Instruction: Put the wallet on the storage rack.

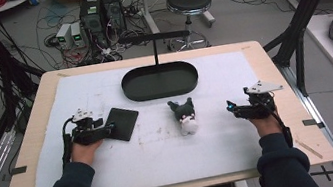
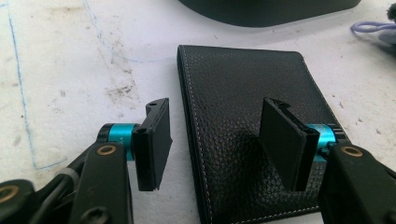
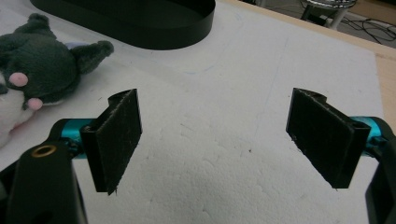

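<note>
A black leather wallet point(image 1: 122, 123) lies flat on the white foam mat, left of centre. My left gripper point(image 1: 107, 129) stands open at its near-left edge. In the left gripper view one jaw hovers over the wallet point(image 2: 243, 116) and the other over the bare mat, with nothing between them. A dark grey and white plush toy point(image 1: 186, 116) lies near the middle of the mat. My right gripper point(image 1: 231, 108) is open to the right of it, over bare mat. The plush toy point(image 3: 32, 88) sits at the left edge of the right gripper view.
A black oval tray point(image 1: 160, 81) with a tall T-shaped stand rests at the back centre of the mat. The white foam mat point(image 1: 163, 149) covers most of the wooden table point(image 1: 36, 144). A stool point(image 1: 189, 3), computers and cables stand on the floor beyond.
</note>
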Demonstrator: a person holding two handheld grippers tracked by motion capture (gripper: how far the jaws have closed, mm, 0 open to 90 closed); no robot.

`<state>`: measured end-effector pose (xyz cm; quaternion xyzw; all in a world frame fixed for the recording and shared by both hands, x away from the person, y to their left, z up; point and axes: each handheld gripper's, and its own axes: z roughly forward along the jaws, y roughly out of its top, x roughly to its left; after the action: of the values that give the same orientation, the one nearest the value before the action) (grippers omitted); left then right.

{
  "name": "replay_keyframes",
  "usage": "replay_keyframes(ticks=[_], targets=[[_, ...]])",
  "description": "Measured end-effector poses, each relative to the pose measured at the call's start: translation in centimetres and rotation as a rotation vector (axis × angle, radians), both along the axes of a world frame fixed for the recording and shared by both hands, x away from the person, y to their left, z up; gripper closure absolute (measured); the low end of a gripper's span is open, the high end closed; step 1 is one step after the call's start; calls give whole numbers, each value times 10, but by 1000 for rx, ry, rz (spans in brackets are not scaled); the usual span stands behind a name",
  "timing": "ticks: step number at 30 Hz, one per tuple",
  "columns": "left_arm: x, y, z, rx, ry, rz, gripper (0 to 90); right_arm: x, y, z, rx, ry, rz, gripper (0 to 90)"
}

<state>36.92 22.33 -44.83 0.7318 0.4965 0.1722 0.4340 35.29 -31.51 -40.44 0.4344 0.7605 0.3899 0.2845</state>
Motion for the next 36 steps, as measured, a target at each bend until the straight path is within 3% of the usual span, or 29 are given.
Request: replay_keyframes(ticks=[4,7,12,14,19,20,21,25,28,31,33,36], targets=[[1,-1,0,-10,14,-39,513,-1,0,0,3,-1,0,184],[1,0,-1,-21,25,-26,570,0,0,0,2,2,2,185],[0,6,2,-28,14,-11,816,1,1,-1,-1,3,7,185],[0,6,2,-29,13,-20,854,2,1,-1,-6,2,7,185],[0,8,3,-66,9,-23,869,2,2,-2,-5,7,7,185],[-1,10,5,-97,-3,-29,871,2,1,-2,-5,8,7,185],[-1,10,5,-97,-3,-29,872,2,1,-2,-7,4,7,184],[-2,15,9,-173,-26,-35,873,2,1,-2,-7,3,7,185],[-3,18,11,-201,-38,-30,874,1,0,-1,-3,6,2,185],[-4,23,15,-238,-69,-10,874,1,0,-2,-4,3,3,185],[-6,32,19,-268,-111,20,874,1,-1,-1,-3,6,-2,185],[-8,39,23,-279,-140,49,875,1,-1,-2,-1,6,-2,184]])
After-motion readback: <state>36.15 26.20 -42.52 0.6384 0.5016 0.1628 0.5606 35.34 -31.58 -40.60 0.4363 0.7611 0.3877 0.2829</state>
